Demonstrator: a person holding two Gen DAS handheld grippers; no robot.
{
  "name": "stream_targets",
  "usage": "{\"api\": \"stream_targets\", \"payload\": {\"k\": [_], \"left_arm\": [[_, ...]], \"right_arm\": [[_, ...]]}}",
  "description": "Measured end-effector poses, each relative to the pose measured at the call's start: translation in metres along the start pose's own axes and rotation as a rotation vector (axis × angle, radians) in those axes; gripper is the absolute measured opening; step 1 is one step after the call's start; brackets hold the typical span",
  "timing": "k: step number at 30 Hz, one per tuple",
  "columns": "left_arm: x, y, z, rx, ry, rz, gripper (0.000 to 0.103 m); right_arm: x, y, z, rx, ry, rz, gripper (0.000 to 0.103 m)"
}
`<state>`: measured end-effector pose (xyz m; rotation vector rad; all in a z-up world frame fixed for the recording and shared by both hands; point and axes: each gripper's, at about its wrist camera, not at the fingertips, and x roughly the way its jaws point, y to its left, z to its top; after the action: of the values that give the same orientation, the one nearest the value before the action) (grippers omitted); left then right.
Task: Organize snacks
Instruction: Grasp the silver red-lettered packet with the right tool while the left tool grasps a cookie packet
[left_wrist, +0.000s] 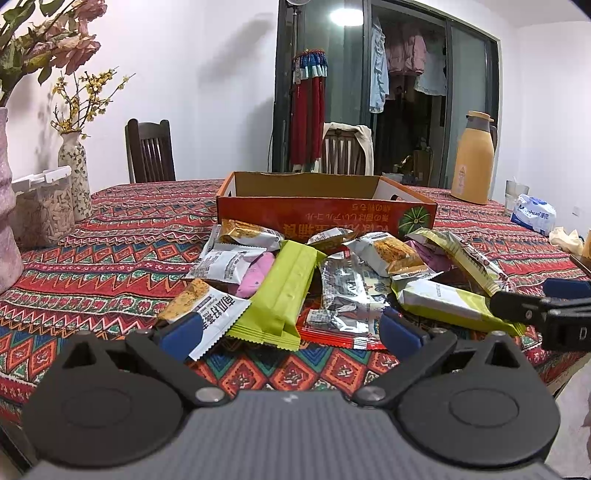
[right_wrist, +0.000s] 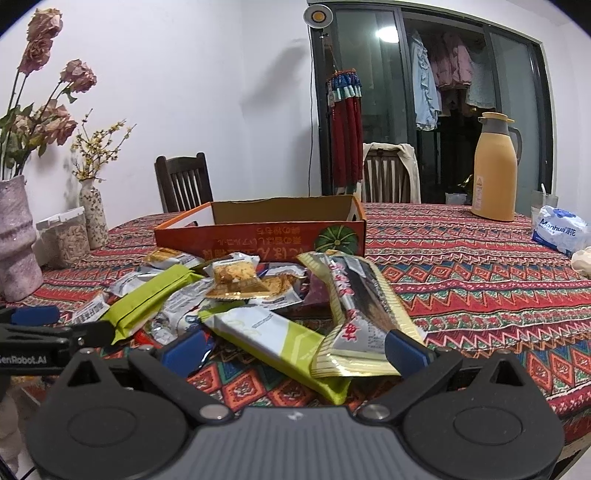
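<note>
Both my left claw (left_wrist: 290, 332) and right claw (right_wrist: 295, 350) gape wide and empty at the near edge of the snack pile (left_wrist: 332, 273) on the desk (left_wrist: 122, 236), the orange box (left_wrist: 325, 206) just beyond.

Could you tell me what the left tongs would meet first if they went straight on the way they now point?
Most likely the lime-green snack bar, which lies straight ahead between the open fingers of the left tongs, with the silver packet beside it. The orange box stands farther back. Depth is hard to judge.
</note>
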<state>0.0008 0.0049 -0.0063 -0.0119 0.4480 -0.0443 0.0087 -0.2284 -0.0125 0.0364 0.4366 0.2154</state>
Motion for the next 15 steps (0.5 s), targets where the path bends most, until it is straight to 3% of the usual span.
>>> {"api": "stream_targets", "payload": {"k": [5,15], "left_arm": [[0.002,0.002,0.002,-0.005,-0.005,0.000,0.103],[0.011,0.021,0.012,-0.049,0.013,0.033,0.103]], "right_arm": [[0.006,-0.014,0.008,0.014,-0.011,-0.038,0.103],[0.059,-0.050,0.028,0.019,0.098,-0.062,0.093]]}}
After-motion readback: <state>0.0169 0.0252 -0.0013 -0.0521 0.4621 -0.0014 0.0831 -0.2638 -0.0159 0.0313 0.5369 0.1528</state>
